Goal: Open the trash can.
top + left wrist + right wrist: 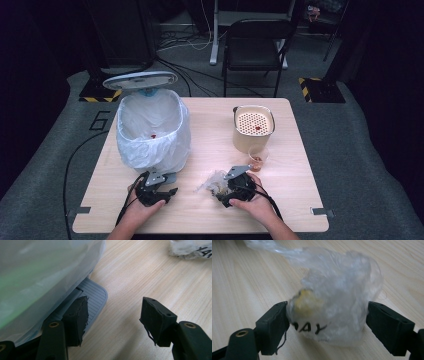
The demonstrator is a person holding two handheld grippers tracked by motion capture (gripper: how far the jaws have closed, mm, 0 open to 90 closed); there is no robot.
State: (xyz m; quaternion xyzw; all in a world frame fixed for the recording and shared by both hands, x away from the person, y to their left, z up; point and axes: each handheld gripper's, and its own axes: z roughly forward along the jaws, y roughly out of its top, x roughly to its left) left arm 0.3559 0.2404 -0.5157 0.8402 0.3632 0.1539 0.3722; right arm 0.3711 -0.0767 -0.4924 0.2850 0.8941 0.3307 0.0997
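Pinching a crumpled plastic bag [332, 302] between its jaws, the right gripper [327, 320] rests on the table [210, 210]; left gripper [113, 315] spread wide beside the lined bin [152, 130].

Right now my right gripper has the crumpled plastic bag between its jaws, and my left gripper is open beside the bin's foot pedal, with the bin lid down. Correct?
Not quite: the bin lid is up, as the high view shows, above the white liner. The rest holds: the right gripper has the plastic bag between its jaws, and the left gripper is open beside the foot pedal.
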